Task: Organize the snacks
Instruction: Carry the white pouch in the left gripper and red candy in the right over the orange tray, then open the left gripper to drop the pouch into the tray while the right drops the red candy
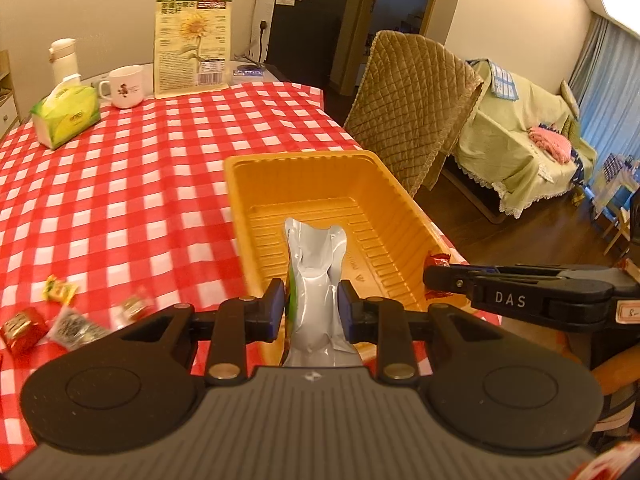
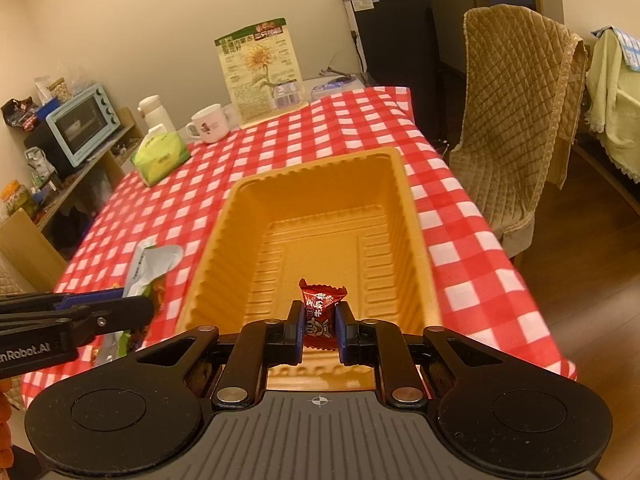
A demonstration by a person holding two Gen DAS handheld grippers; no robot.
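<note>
An empty orange plastic tray (image 1: 260, 184) (image 2: 416, 216) sits on the red checked tablecloth. My left gripper (image 1: 312, 308) is shut on a silver snack pouch (image 1: 316, 280) with a green edge, held over the tray's near left end. It also shows in the right wrist view (image 2: 150, 268), left of the tray. My right gripper (image 2: 319, 326) is shut on a small red wrapped candy (image 2: 320, 312), held above the tray's near end. That gripper shows in the left wrist view (image 1: 432, 278) at the tray's right rim. Several small snack packets (image 1: 60, 320) lie on the cloth at the left.
A green tissue box (image 1: 66, 116), a white mug (image 1: 126, 86), a white flask (image 1: 64, 60) and a sunflower seed bag (image 1: 194, 44) stand at the table's far end. A quilted chair (image 1: 412, 104) stands to the right. A shelf with a blue oven (image 2: 82, 122) is left.
</note>
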